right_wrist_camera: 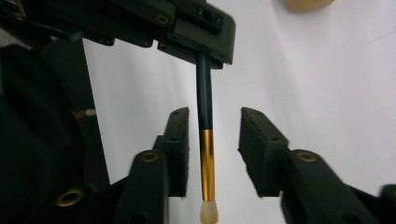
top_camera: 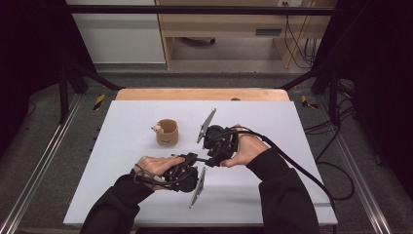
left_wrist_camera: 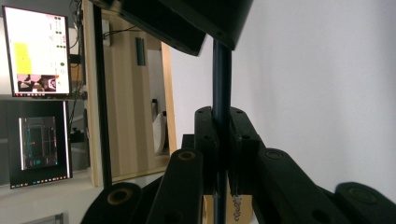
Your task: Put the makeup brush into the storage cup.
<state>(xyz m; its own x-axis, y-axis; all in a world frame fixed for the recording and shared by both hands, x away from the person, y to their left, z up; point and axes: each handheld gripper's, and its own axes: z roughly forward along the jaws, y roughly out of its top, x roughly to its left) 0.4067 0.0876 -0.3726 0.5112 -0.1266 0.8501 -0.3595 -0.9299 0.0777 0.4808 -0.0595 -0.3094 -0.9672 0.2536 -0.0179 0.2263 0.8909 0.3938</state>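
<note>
Two grippers meet over the white bench point(top_camera: 272, 126). Clamped on the dark handle of a makeup brush point(right_wrist_camera: 205, 140), the left gripper point(left_wrist_camera: 222, 154) has its jaws pressed against it. Jaws spread, the right gripper point(right_wrist_camera: 212, 144) straddles the gold ferrule, and the brush's long axis runs straight up between them, bristles nearest its camera. A tan cup point(top_camera: 167, 132) stands well apart, beyond both.

Matt black grippers, a glossy brush, a smooth white table

The brush point(right_wrist_camera: 204, 100) has a glossy dark blue handle, a shiny gold metal band and a pale soft tip. Both grippers, left point(left_wrist_camera: 222, 140) and right point(right_wrist_camera: 212, 140), look like matt black plastic with 2 finely textured pads each. The table point(top_camera: 272, 122) is smooth matt white; the cup point(top_camera: 167, 132) looks like matt tan wood.
</note>
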